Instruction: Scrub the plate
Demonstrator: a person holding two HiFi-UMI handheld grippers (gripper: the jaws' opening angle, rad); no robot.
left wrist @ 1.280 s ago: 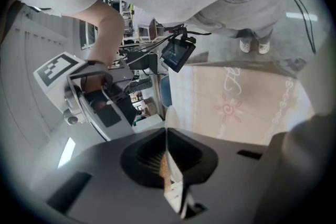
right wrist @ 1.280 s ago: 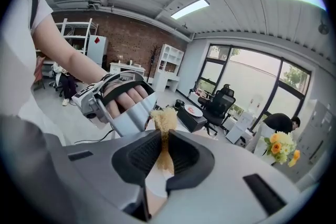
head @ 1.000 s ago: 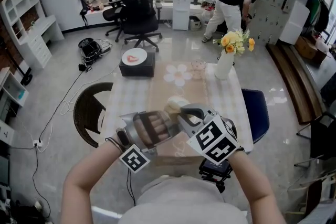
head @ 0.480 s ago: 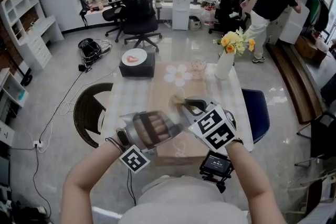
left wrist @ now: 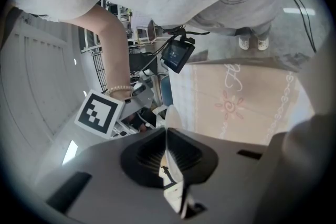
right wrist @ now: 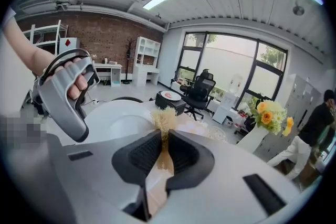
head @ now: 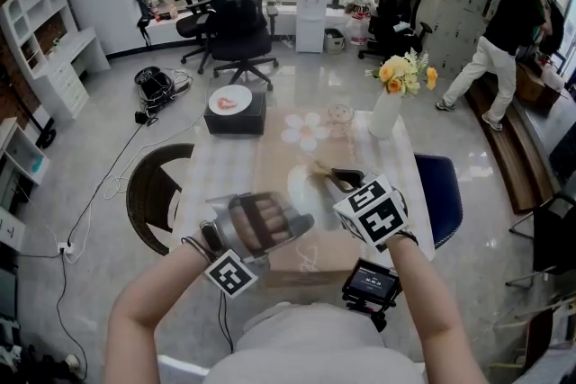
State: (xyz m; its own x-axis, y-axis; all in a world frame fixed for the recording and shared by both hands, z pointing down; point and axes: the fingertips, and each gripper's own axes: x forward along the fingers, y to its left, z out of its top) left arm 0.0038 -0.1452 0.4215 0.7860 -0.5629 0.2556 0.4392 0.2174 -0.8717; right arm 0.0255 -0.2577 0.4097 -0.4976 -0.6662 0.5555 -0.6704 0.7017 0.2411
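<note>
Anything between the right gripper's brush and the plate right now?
Nothing visible. The right gripper is shut on the brush, and its bristles sit right at the rim of the plate. The left gripper clamps the plate off to one side, clear of the brush.

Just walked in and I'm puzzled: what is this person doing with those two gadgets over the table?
A person is scrubbing a dish with two hand-held grippers. The left gripper has its jaws shut on a white plate, held over the table. The right gripper clamps a straw-coloured brush, with its bristles at the plate. Whether they touch is unclear.
</note>
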